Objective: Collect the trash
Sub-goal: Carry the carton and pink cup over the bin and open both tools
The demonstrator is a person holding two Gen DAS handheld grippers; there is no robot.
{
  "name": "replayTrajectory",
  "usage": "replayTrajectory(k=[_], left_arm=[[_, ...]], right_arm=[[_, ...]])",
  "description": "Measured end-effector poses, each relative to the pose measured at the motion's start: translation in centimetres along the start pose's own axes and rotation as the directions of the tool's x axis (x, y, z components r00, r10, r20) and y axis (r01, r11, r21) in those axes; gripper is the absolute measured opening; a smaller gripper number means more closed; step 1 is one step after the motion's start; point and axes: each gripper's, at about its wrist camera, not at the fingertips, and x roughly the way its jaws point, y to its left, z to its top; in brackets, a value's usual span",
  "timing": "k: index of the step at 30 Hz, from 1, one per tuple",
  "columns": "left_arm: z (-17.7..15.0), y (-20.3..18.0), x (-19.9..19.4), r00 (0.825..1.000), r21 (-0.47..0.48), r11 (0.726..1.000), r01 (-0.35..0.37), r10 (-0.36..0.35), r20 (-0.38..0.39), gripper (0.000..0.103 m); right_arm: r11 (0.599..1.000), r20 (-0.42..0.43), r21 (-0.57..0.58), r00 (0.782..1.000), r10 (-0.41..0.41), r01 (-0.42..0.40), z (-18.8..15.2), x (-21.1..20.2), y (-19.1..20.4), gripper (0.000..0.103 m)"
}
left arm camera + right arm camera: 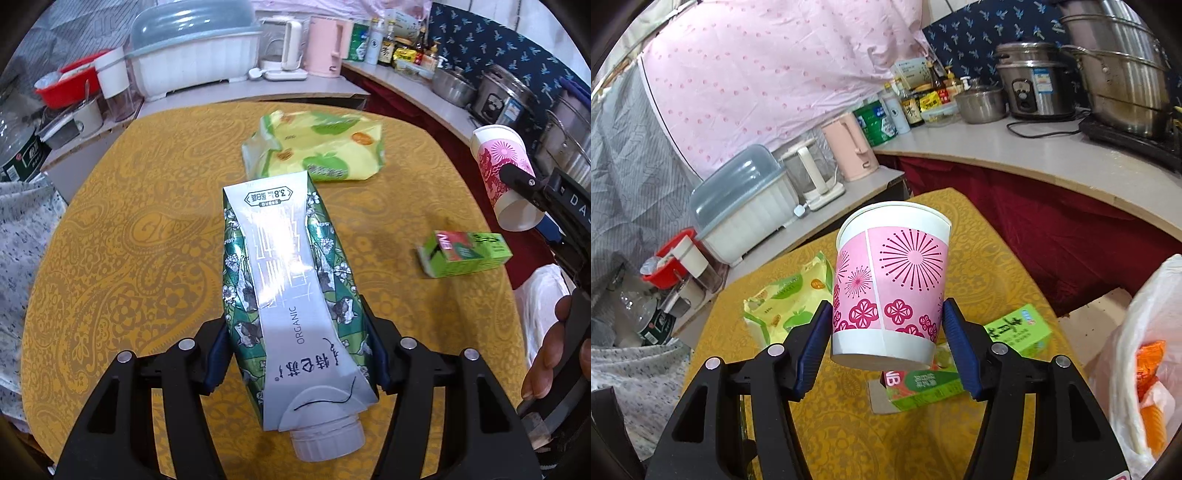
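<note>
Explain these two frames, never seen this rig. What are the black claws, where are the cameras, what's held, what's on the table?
No robot arm here: a person carries a two-finger gripper in each hand, and a fisheye camera on each looks forward along its fingers.

The left wrist view shows the left gripper clamped on a crumpled green-and-silver milk carton, cap toward the camera. At its right edge you see the right gripper from outside, with the person's hand on it.

The right wrist view shows the right gripper holding a pink-and-white paper cup off the table.

Left lying on the yellow tablecloth: a yellow-green snack bag and a small green box. A white plastic bag, with orange scraps inside, sits at the right, probably the trash bag.
</note>
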Motion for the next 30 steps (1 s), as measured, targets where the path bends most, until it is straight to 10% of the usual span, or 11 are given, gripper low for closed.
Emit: replayTrajectory(k=[30], left_arm=[[-4.9, -20.7, -8.8, 0.973, 0.360, 0.914, 0.186, -0.222, 0.060, 0.057]], right_arm=[[0.938, 0.143, 0.274, 0.955, -0.260, 0.215, -4.5, -19.1, -19.4, 0.058]])
